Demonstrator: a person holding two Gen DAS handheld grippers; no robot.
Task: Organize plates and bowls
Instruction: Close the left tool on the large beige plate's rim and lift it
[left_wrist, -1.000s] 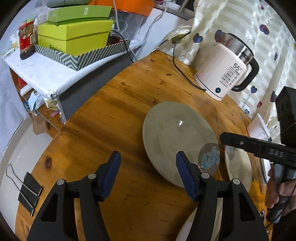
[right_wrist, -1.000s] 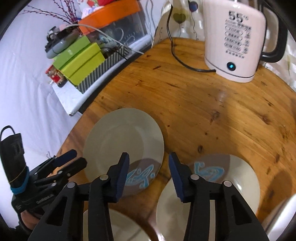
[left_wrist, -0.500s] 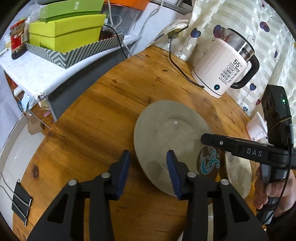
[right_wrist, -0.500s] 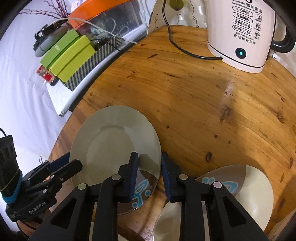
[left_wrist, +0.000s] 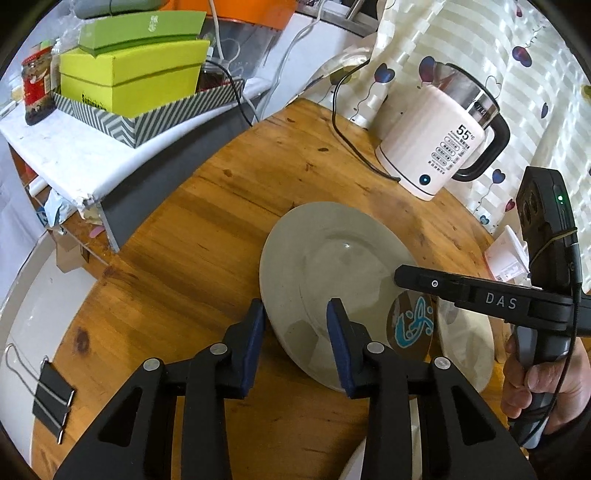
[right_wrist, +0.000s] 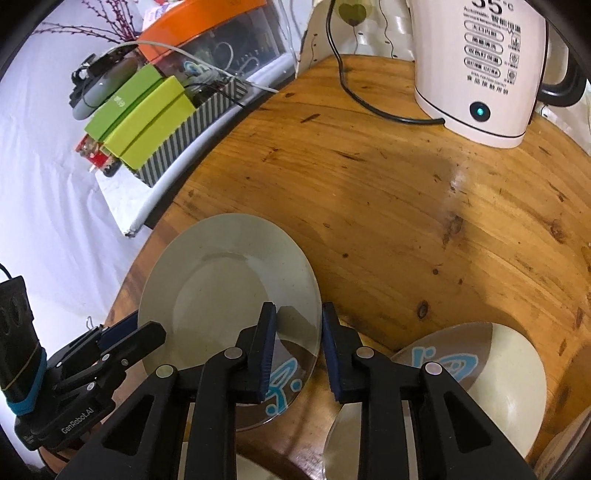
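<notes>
A beige plate with a blue and brown mark (left_wrist: 332, 258) (right_wrist: 221, 280) is tilted above the round wooden table (left_wrist: 184, 240). My left gripper (left_wrist: 295, 325) straddles its left rim with jaws narrowed around it. My right gripper (right_wrist: 295, 332) straddles its right rim, jaws close on either side. It shows in the left wrist view as a black bar over the plate (left_wrist: 480, 299). A second plate with the same mark (right_wrist: 480, 373) lies on the table to the right. Another pale plate edge (right_wrist: 251, 469) shows below.
A white electric kettle (left_wrist: 443, 147) (right_wrist: 480, 66) with a black cord stands at the back of the table. A side shelf holds green boxes (left_wrist: 129, 74) in a striped tray. Binder clips (left_wrist: 51, 398) lie at the table's left edge.
Both grippers moved in onto the plate's opposite rims and narrowed their jaws around them. The plate now looks tilted, raised off the table on the left.
</notes>
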